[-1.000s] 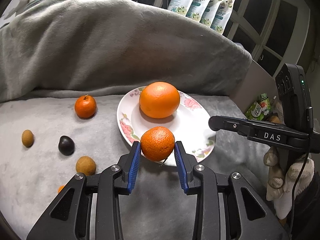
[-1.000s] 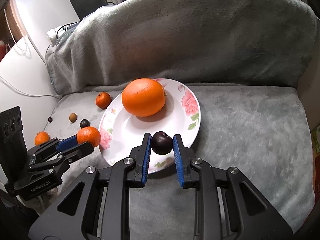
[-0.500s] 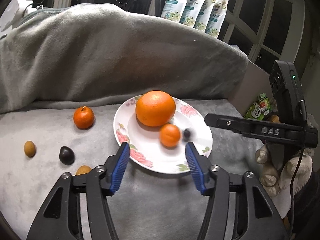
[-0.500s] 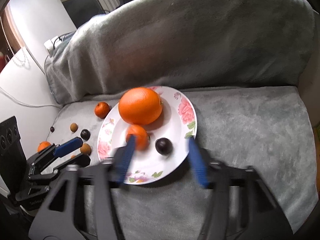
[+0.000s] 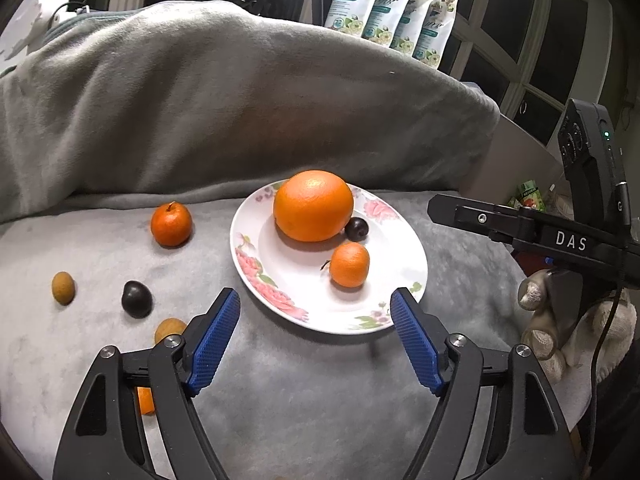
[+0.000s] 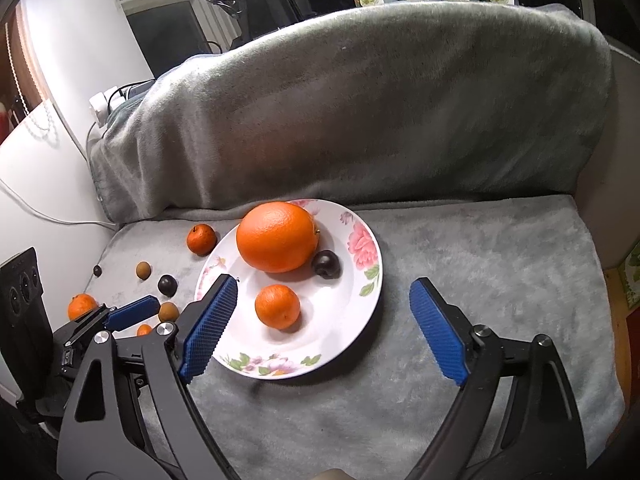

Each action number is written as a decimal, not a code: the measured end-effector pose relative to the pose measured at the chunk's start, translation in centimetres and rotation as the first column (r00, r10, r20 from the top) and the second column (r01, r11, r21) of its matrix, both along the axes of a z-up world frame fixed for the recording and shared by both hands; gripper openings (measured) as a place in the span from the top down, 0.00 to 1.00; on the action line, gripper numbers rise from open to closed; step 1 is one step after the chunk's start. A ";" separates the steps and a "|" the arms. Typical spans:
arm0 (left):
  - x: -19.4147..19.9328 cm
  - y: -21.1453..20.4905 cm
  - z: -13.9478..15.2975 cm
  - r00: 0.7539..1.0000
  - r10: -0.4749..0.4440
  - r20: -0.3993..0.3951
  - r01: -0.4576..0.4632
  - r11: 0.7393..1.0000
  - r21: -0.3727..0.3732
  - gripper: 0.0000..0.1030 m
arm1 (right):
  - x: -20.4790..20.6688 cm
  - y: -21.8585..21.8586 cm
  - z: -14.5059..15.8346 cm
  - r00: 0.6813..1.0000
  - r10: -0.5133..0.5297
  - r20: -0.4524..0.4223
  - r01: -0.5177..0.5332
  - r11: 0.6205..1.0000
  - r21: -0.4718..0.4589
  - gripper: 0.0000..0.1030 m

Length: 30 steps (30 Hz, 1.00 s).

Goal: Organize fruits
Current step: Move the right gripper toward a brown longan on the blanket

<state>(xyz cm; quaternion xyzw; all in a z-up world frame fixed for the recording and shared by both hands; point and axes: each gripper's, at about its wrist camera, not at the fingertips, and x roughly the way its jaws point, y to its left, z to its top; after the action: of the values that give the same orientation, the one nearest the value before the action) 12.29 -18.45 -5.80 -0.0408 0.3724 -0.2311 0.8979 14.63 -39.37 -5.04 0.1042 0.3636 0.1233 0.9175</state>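
Note:
A floral white plate holds a big orange, a small mandarin and a dark plum. My left gripper is open and empty, pulled back in front of the plate. My right gripper is open and empty, also just in front of the plate. On the grey blanket left of the plate lie a mandarin, a dark plum and several small brown fruits.
The grey blanket rises into a high padded back behind the plate. Another mandarin lies at the blanket's left edge, and an orange piece shows under my left gripper. Packets stand behind the back. A white wall is at left.
Both grippers opened and let go: the mandarin and the plum now lie on the plate. Both grippers drew back and up from the plate.

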 end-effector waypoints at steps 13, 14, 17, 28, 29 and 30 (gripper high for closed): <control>-1.4 3.2 1.0 0.999 0.044 0.022 -0.043 0.999 -0.013 0.24 | -1.4 3.2 1.7 0.996 0.041 0.079 -0.037 0.998 -0.048 0.12; -1.5 3.6 1.1 0.999 0.048 0.025 -0.048 0.999 -0.013 0.24 | -1.5 3.5 1.8 0.996 0.047 0.081 -0.043 0.998 -0.053 0.12; -2.2 4.9 1.3 0.997 0.070 0.037 -0.070 0.998 -0.007 0.24 | -1.6 4.7 2.0 0.994 0.073 0.085 -0.068 0.996 -0.062 0.12; -4.4 11.2 1.1 0.984 0.171 0.058 -0.172 0.985 0.017 0.24 | -2.6 9.6 2.7 0.974 0.205 0.097 -0.196 0.976 -0.096 0.12; -4.5 11.7 1.0 0.982 0.181 0.060 -0.182 0.983 0.018 0.24 | -2.8 10.1 2.6 0.971 0.218 0.100 -0.208 0.973 -0.105 0.12; -4.5 12.2 0.9 0.979 0.192 0.064 -0.194 0.981 0.021 0.24 | -2.9 10.6 2.6 0.968 0.229 0.102 -0.217 0.970 -0.111 0.12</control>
<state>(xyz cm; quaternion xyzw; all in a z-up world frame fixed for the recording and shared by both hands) 7.74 -6.20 -4.87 -0.0575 0.3421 -0.1391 0.9275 11.72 -28.76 -2.48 0.0099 0.3258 0.2134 0.9210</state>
